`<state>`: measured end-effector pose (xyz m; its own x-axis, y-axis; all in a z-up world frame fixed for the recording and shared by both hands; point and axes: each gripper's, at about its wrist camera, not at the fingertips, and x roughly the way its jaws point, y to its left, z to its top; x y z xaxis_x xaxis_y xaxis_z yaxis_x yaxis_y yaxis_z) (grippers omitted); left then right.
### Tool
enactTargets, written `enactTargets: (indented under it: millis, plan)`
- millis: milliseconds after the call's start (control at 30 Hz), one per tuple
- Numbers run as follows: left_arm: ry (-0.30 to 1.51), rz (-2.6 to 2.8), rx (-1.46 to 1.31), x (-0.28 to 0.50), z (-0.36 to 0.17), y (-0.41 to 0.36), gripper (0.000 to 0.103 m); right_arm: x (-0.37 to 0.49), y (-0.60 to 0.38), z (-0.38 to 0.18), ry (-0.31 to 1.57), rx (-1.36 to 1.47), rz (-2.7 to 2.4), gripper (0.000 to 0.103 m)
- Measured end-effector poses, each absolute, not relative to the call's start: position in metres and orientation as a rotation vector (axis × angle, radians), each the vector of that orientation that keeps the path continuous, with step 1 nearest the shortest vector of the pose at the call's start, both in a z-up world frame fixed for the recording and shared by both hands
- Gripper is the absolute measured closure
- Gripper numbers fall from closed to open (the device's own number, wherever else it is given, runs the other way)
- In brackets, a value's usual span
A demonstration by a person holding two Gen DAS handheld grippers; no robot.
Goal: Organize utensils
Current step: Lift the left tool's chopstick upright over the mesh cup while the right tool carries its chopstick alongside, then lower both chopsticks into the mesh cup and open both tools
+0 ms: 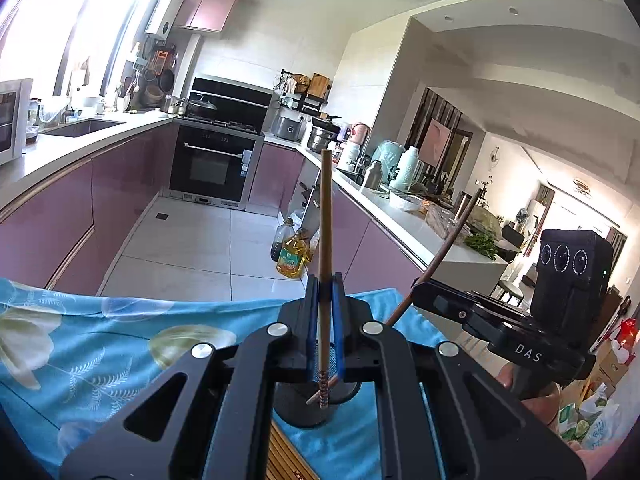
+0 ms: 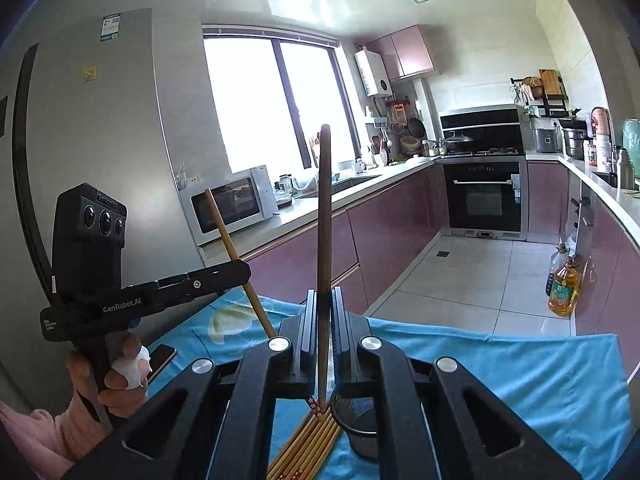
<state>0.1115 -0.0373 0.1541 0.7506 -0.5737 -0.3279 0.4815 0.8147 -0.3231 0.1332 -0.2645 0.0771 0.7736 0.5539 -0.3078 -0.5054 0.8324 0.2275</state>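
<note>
Clamping 1 chopstick apiece, both grippers raised above the blue floral cloth (image 2: 520,380). Left gripper (image 1: 325,292) clenched on a pale wooden chopstick (image 1: 325,216), held nearly upright, patterned tip hanging down between the blue pads (image 1: 338,320). Right gripper (image 2: 322,304) likewise pinched tight on a darker chopstick (image 2: 323,208), also near vertical (flowered tip poking out below the jaws). Lying on the cloth just below the right gripper, a fanned bundle of bamboo chopsticks (image 2: 308,444), touching a black mesh holder (image 2: 358,420) on their right. Resting near the cloth's left edge, a phone (image 2: 162,358). Gripping the left tool's handle, a hand (image 2: 120,384) with a bandaged finger and a pink sleeve (image 2: 36,432). Beyond the cloth's far edge, tiled floor (image 1: 180,240), an oil bottle (image 2: 564,292) by the mauve cabinets, then the oven (image 1: 212,164), with a microwave (image 2: 232,204) on the left worktop.
</note>
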Motion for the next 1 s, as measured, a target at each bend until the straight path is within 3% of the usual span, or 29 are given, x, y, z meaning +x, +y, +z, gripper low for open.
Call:
enactTargets:
  millis: [200, 667, 933, 1000]
  plan:
    - [0.417, -0.567, -0.157, 0.126, 0.165, -0.064, 0.096, 0.148, -0.274, 0.078, 0.378, 0.131, 0.534, 0.097]
    - [0.613, -0.537, -0.034, 0.173, 0.096, -0.109, 0.096, 0.190, -0.257, 0.016, 0.678, 0.056, 0.520, 0.097]
    - [0.649, -0.513, -0.021, 0.196, 0.065, -0.111, 0.095, 0.207, -0.257, 0.009, 0.719, 0.095, 0.482, 0.095]
    - [0.651, -0.510, -0.027, 0.198, 0.062, -0.112, 0.090, 0.208, -0.256, 0.009, 0.716, 0.104, 0.476, 0.094]
